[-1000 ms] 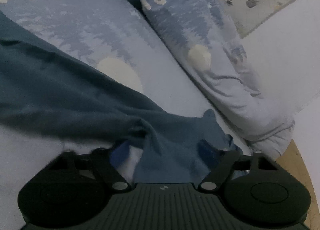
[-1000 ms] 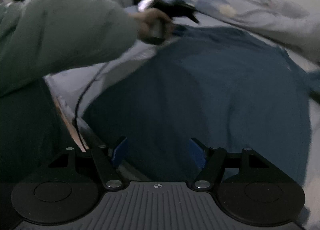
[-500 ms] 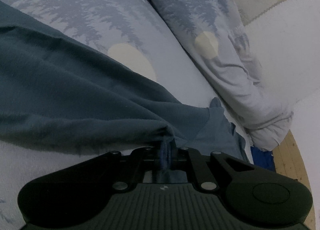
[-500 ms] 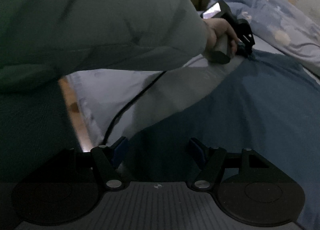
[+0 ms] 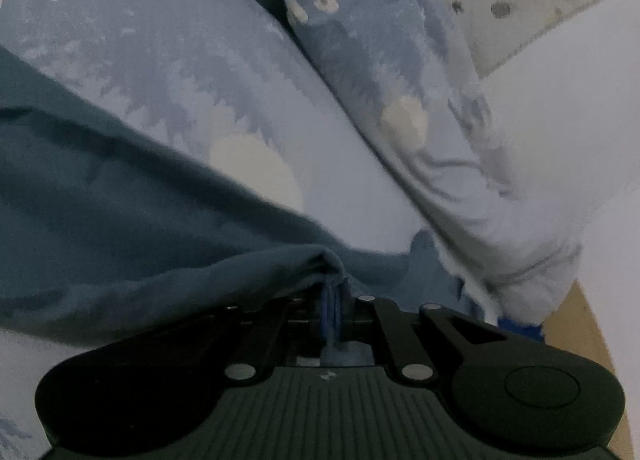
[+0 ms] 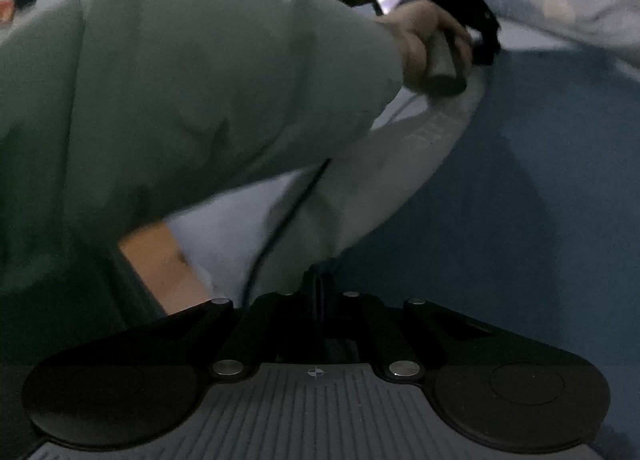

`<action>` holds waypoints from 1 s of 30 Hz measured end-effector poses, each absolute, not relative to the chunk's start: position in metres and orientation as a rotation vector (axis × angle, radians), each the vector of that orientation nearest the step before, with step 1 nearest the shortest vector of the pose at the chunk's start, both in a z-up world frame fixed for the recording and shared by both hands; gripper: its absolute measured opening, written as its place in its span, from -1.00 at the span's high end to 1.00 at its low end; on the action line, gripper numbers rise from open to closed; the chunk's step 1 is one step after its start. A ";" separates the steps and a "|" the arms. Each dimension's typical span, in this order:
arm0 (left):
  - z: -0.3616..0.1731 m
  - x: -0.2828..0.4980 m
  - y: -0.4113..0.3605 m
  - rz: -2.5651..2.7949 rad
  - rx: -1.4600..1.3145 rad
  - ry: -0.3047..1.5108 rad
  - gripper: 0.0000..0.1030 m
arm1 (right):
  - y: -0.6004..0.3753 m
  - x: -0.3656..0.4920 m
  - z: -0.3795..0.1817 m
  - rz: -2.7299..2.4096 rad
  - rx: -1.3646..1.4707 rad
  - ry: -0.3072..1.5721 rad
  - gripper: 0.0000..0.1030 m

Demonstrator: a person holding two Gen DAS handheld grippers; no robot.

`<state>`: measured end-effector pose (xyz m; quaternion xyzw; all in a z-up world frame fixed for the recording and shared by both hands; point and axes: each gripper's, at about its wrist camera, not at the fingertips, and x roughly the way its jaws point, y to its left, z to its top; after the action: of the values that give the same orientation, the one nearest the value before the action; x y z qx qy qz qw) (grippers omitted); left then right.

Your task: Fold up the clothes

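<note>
We see the left gripper (image 5: 330, 310) with its jaws clenched on a bunched edge of the dark blue garment (image 5: 132, 220), the cloth pinched between the blue pads and rising in a small fold just beyond them. The right gripper (image 6: 318, 288) also has its jaws drawn together at the near edge of the same garment (image 6: 520, 196); the fabric seems caught there, though the dim light leaves us unsure how much is held.

From the left jaws outward, the garment spreads away to the left over a pale blue bedsheet (image 5: 224, 72) printed with trees, cream moons and letters. A rumpled quilt (image 5: 404, 72) in the same print lies along its right side, with a strip of wooden floor (image 5: 576, 324) at the near right. Only this view gives us the print.

The right wrist view alone shows us the person: a grey-green sleeve (image 6: 180, 100) crossing from the left, the hand (image 6: 424, 40) gripping the handle of the left gripper (image 6: 486, 42) at the garment's far edge, and a dark cable (image 6: 288, 216) trailing down. The garment fills the right of that view, lying on the bed.
</note>
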<state>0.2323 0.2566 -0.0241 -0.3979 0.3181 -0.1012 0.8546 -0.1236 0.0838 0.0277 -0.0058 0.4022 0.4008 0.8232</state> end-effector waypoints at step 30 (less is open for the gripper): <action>-0.009 0.217 0.342 -0.104 -0.909 0.711 -0.37 | 0.107 -0.107 0.048 0.967 0.011 0.819 -0.05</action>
<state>0.2174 0.3416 -0.0088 -0.4294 0.3359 -0.0491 0.8369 -0.1066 0.1072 0.0475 0.0052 0.3828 0.4517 0.8059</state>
